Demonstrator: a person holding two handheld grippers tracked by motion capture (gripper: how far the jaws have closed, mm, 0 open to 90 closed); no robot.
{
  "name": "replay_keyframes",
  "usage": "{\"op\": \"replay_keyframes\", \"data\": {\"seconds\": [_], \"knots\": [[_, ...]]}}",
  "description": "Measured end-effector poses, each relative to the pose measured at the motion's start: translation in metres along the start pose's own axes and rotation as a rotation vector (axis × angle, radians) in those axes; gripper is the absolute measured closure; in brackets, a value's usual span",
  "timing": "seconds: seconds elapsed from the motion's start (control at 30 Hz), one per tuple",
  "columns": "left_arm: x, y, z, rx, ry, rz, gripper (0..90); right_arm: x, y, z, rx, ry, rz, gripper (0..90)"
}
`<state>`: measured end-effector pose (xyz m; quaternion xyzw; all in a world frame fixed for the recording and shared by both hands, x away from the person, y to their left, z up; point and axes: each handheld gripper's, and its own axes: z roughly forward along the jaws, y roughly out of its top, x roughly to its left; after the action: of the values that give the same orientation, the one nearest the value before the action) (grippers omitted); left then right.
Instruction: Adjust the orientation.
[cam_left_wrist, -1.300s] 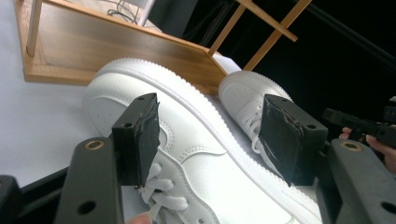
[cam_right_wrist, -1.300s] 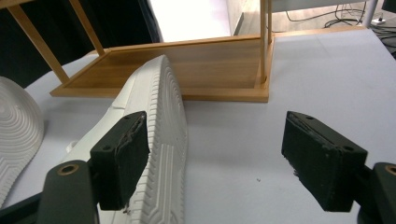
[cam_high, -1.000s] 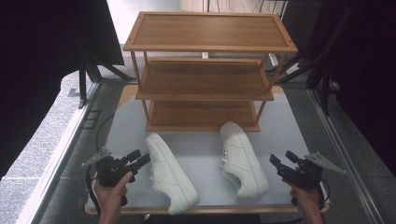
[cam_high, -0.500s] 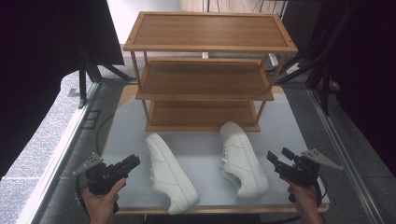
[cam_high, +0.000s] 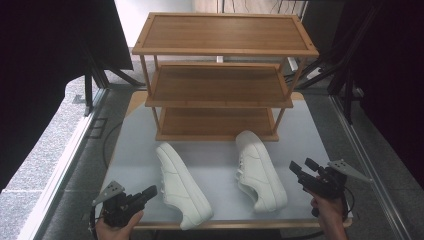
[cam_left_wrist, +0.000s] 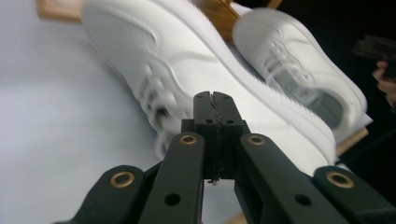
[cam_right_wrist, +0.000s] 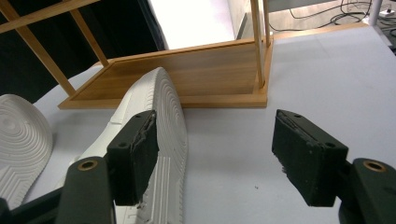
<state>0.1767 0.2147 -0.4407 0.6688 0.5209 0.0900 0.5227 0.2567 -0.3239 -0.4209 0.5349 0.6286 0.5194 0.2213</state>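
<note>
Two white sneakers lie on their sides on the pale table (cam_high: 215, 155): the left shoe (cam_high: 182, 187) (cam_left_wrist: 154, 60) and the right shoe (cam_high: 260, 170) (cam_left_wrist: 299, 70). My left gripper (cam_high: 152, 191) (cam_left_wrist: 215, 100) is at the near left corner, pointing at the left shoe and just short of it. Its jaws have just been closing and now stand shut with nothing between them. My right gripper (cam_high: 301, 164) (cam_right_wrist: 217, 140) hovers open just right of the right shoe, whose ribbed sole (cam_right_wrist: 159, 121) lies by its left jaw, apart from it.
A three-tier wooden shoe rack (cam_high: 220, 85) stands behind the shoes, its bottom shelf (cam_right_wrist: 187, 74) bare. The left shoe's sole (cam_right_wrist: 18, 135) is at the far left in the right gripper view. Black frame legs and cables flank the table.
My left gripper pulled back toward the table's near left corner, away from the left shoe, and its jaws closed. The right gripper and both shoes kept their places.
</note>
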Motion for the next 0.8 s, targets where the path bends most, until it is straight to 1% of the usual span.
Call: {"op": "replay_keyframes", "data": {"seconds": [0.17,0.2,0.27,0.33,0.47,0.53,0.57,0.8], "knots": [[-0.006,-0.022,0.002,0.044,-0.033,-0.012,90.0,0.005,0.000,0.002,0.005,-0.005,-0.007,31.0],[-0.007,-0.025,0.005,0.052,-0.045,-0.021,90.0,0.007,-0.001,0.004,0.009,-0.006,-0.010,31.0],[-0.010,-0.028,0.010,0.074,-0.061,-0.016,90.0,0.008,-0.001,0.005,0.014,-0.006,-0.011,31.1],[-0.013,-0.028,0.016,0.092,-0.065,-0.003,90.0,0.009,-0.002,0.006,0.016,-0.007,-0.011,31.1],[-0.017,-0.026,0.021,0.088,-0.088,0.000,90.0,0.008,-0.004,0.006,0.023,-0.013,-0.009,31.2],[-0.019,-0.024,0.022,0.089,-0.081,0.010,90.0,0.006,-0.004,0.005,0.023,-0.018,-0.003,31.2],[-0.019,-0.024,0.023,0.090,-0.082,0.010,90.0,0.005,-0.004,0.005,0.025,-0.024,0.006,31.3],[-0.020,-0.019,0.024,0.079,-0.079,0.009,90.0,0.003,-0.005,0.002,0.023,-0.036,0.011,31.4]]}}
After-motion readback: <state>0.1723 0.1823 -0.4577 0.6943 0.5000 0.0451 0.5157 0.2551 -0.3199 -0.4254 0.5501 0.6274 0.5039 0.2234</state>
